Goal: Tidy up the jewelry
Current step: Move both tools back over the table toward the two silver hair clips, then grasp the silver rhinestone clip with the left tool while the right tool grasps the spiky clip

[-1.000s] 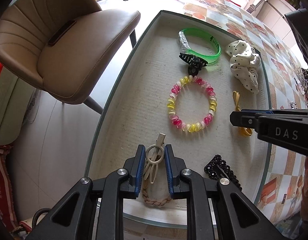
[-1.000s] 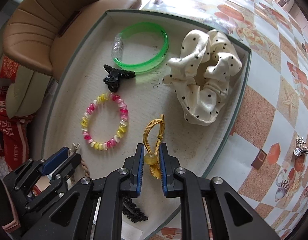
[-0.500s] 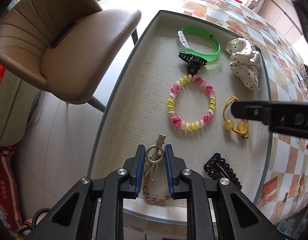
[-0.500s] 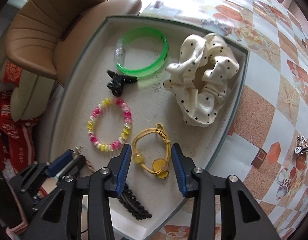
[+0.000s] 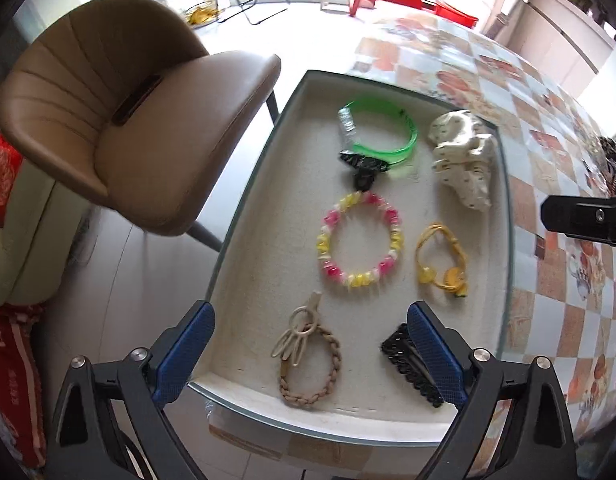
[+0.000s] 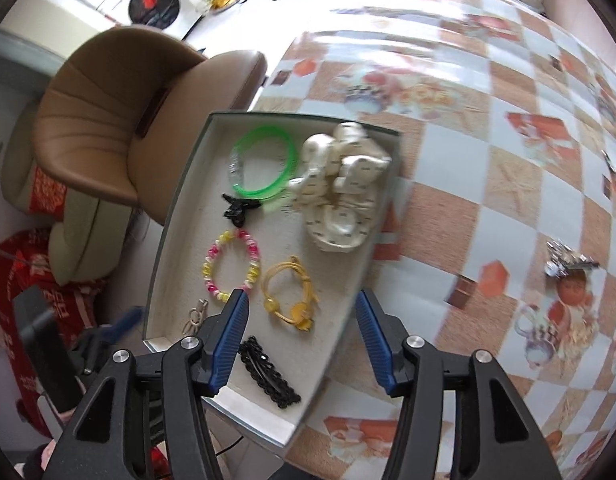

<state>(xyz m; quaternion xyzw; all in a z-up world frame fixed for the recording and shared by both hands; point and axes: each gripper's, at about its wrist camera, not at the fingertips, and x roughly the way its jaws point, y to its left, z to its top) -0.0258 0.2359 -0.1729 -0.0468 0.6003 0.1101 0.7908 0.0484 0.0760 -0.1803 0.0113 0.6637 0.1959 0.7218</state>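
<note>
A white-lined tray (image 5: 268,208) (image 6: 180,240) holds the jewelry. In it lie a green bangle (image 5: 381,132) (image 6: 264,168), a black claw clip (image 5: 363,170) (image 6: 238,210), a pink-and-yellow bead bracelet (image 5: 359,240) (image 6: 232,268), a dotted cream scrunchie (image 5: 463,160) (image 6: 339,192), a yellow hair tie (image 5: 441,260) (image 6: 290,294), a braided tan hair tie (image 5: 308,356) with a beige clip (image 6: 196,316), and a black barrette (image 5: 411,364) (image 6: 268,372). My left gripper (image 5: 311,354) hangs above the braided tie, jaws opening wide, nothing gripped. My right gripper (image 6: 300,344) hovers above the yellow tie, jaws opening, nothing held.
A tan leather chair (image 5: 120,112) (image 6: 120,120) stands left of the tray. The tablecloth (image 6: 487,160) has an orange-and-white check pattern. A small metal keyring item (image 6: 563,260) lies on it at the right. Red fabric (image 5: 12,380) lies on the floor at lower left.
Both grippers have let go and risen: the left off the braided tie's clip, the right off the yellow hair tie, which now lies spread on the tray.
</note>
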